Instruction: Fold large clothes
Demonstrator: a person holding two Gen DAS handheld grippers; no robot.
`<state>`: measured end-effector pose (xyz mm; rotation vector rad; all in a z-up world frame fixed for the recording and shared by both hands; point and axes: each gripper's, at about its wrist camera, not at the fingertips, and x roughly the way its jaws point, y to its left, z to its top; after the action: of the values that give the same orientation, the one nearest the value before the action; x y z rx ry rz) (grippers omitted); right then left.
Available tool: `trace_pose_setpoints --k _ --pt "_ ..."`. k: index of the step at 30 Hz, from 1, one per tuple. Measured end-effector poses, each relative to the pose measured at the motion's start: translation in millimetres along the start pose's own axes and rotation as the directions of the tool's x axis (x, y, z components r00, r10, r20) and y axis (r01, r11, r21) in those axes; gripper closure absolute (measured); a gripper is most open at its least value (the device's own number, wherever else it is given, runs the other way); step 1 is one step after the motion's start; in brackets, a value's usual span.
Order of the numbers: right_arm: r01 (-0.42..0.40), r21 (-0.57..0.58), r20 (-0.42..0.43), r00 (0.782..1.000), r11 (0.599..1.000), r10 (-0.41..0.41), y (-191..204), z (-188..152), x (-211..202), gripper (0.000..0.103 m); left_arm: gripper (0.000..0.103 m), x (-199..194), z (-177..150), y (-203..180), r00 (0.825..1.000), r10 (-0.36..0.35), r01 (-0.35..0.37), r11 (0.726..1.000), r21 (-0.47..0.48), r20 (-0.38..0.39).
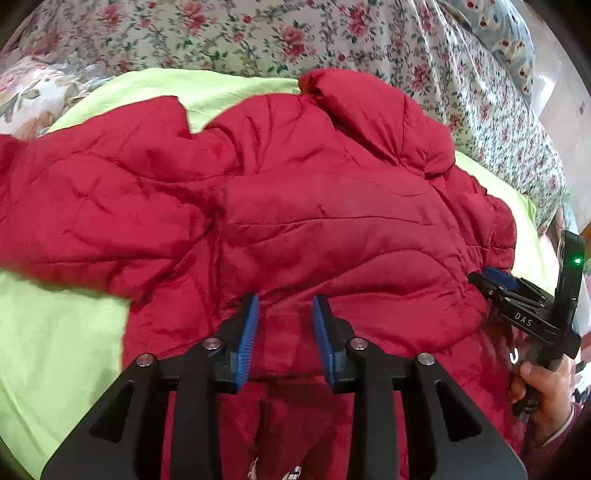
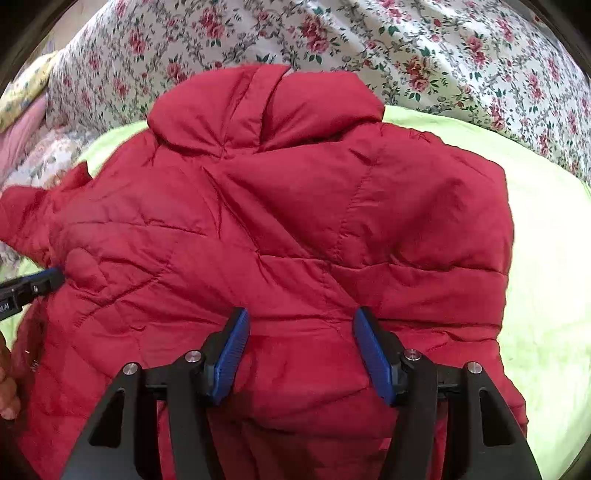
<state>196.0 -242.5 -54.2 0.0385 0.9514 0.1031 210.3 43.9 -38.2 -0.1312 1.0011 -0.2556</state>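
A red quilted jacket (image 1: 295,206) lies spread on a lime green sheet (image 1: 55,332), with its hood (image 1: 369,110) at the far end. My left gripper (image 1: 285,301) hovers over the jacket's near hem. Its blue pads stand apart and grip no fabric. In the right wrist view the same jacket (image 2: 280,206) fills the middle, hood (image 2: 258,107) at the top. My right gripper (image 2: 301,315) stands open over the near part, pads wide apart. Each gripper also shows in the other's view: the right gripper (image 1: 487,278) at the jacket's right edge, the left gripper (image 2: 55,277) at its left side.
A floral quilt (image 1: 258,33) is bunched along the far side of the bed (image 2: 369,37). Bare green sheet (image 2: 546,258) lies right of the jacket. A person's hand (image 1: 546,387) holds the right gripper's handle at the right edge.
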Motion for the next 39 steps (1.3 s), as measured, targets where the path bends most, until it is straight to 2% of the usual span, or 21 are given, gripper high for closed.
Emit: trace_pose_setpoints --k 3,9,10,11,12,13,14,18,21,26,29,32,36,39 --pt "-0.028 0.04 0.016 1.0 0.999 0.027 -5.2 -1.3 -15.0 0.042 0.053 -13.7 -2.9 9.4 0.999 0.039 -0.039 0.999 -0.013 0.024" --pt "-0.079 0.055 0.03 0.997 0.995 0.078 -5.1 -9.8 -39.8 0.042 0.053 -35.2 -11.5 48.1 0.997 0.068 -0.063 0.992 -0.109 0.047" --pt "-0.085 0.054 0.032 0.996 0.995 0.084 -4.0 -11.0 -43.3 0.042 0.05 -38.2 -13.2 55.4 0.996 0.076 -0.069 0.989 -0.129 0.053" --pt "-0.097 0.054 0.033 0.995 0.994 0.095 -3.3 -12.5 -47.4 0.042 0.046 -41.2 -15.2 63.4 0.995 0.083 -0.073 0.986 -0.153 0.058" --pt "-0.107 0.058 0.031 0.994 0.993 0.105 -2.4 -14.4 -51.1 0.041 0.036 -44.1 -17.0 70.0 0.994 0.088 -0.075 0.982 -0.172 0.064" --pt "-0.121 0.064 0.028 0.992 0.991 0.119 -1.3 -16.7 -55.4 0.041 0.026 -47.4 -19.0 78.6 0.993 0.096 -0.08 0.977 -0.197 0.074" --pt "-0.132 0.069 0.027 0.991 0.989 0.131 0.1 -19.5 -59.6 0.041 0.024 -51.8 -21.6 91.1 0.99 0.112 -0.089 0.969 -0.231 0.088" --pt "-0.169 0.066 0.04 0.985 0.983 0.166 7.8 -29.2 -79.2 0.038 0.024 -57.4 -26.2 130.9 0.983 0.159 -0.122 0.936 -0.329 0.089" --pt "-0.187 0.054 0.044 0.982 0.981 0.185 14.9 -39.1 -91.3 0.036 0.024 -60.8 -25.1 170.2 0.977 0.198 -0.146 0.894 -0.423 0.08" --pt "-0.204 0.032 0.014 0.979 0.978 0.204 28.2 -53.5 -97.2 0.036 0.024 -65.7 -12.8 222.1 0.947 0.312 -0.222 0.816 -0.534 0.082" --pt "-0.219 0.024 0.001 0.976 0.976 0.219 34.5 -58.7 -99.4 0.036 0.024 -69.2 -6.9 249.6 0.93 0.358 -0.246 0.78 -0.575 0.088" --pt "-0.218 0.018 0.0 0.976 0.976 0.218 36.3 -61.4 -101.5 0.035 0.024 -71.4 3.8 268.6 0.904 0.417 -0.289 0.761 -0.581 0.096" --pt "-0.219 0.023 -0.012 0.975 0.975 0.22 37.2 -63.9 -98.8 0.035 0.023 -76.3 15.3 288.2 0.887 0.444 -0.287 0.747 -0.6 0.129" --pt "-0.222 0.026 -0.027 0.975 0.975 0.223 40.5 -66.2 -95.4 0.035 0.023 -77.4 24.9 294.3 0.862 0.487 -0.323 0.739 -0.591 0.139"
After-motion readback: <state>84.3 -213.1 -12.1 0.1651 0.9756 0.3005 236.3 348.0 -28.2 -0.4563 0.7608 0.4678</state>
